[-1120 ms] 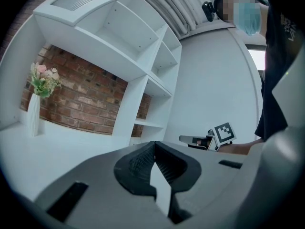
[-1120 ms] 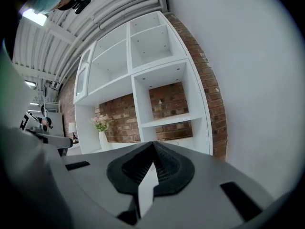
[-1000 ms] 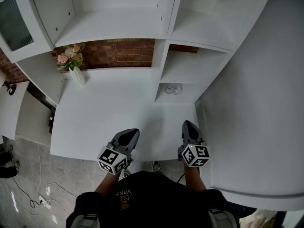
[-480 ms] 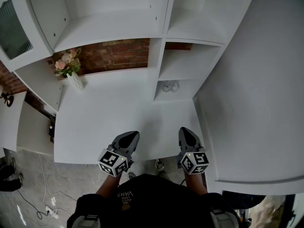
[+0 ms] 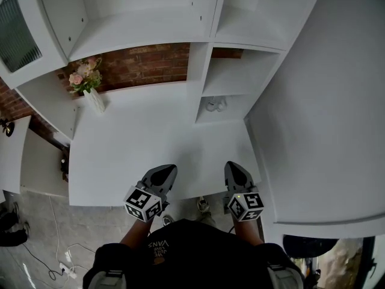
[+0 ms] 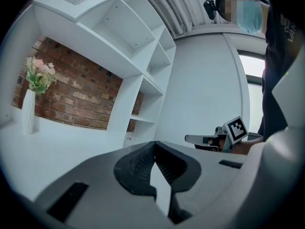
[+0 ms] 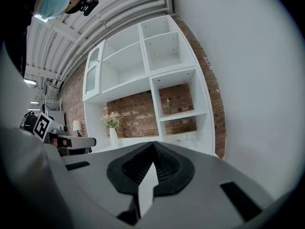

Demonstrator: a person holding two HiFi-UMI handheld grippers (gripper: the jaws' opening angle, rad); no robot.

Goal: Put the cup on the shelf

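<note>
Treat the cup as light, rigid, slick and breakable, for it reads as clear glass; a hard pinch could crack it and a loose one could let it slip; your safest hold, I judge, is across the wall below the rim, with both pads square to the side; it is too small in every view to tell whether it has a handle or is one piece or two. It looks like a small, colourless glint with pale highlights. It stands in the lowest compartment of the narrow right column of the white shelf unit, level with the desk top and well back from the front edge. That fits a cup already set down on the shelf as well as one waiting to go to a higher board. Your left gripper and right gripper hang at the near edge of the desk, well apart from the cup; the jaws of each are pressed together with nothing between them. A white vase of flowers stands far left by the brick wall.
</note>
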